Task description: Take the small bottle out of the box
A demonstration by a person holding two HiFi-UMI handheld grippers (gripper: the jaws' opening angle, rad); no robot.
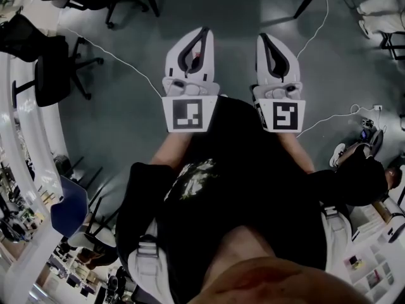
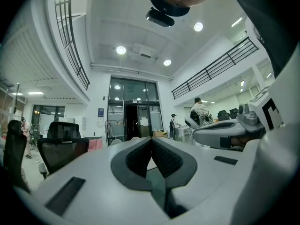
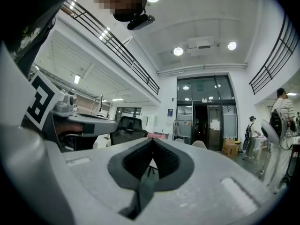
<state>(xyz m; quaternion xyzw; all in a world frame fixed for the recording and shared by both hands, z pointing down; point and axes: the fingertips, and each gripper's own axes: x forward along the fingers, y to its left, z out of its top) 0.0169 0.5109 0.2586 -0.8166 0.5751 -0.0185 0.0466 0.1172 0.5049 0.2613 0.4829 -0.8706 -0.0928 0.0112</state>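
Note:
No box or small bottle shows in any view. In the head view both white grippers are held level side by side over the grey floor, in front of the person's dark shirt. The left gripper [image 1: 204, 30] has its jaws pressed together with nothing between them, as its own view confirms [image 2: 151, 138]. The right gripper [image 1: 261, 37] is likewise shut and empty [image 3: 153, 139]. Each gripper appears at the edge of the other's view: the right one [image 2: 234, 135], the left one [image 3: 75, 121].
Black office chairs [image 1: 50, 68] stand at the left beside a curved white desk [image 1: 25, 138]. A thin cable [image 1: 114, 56] runs across the floor. Ahead are glass entrance doors [image 2: 131, 121], a black chair [image 3: 126, 128] and standing people [image 2: 199, 109].

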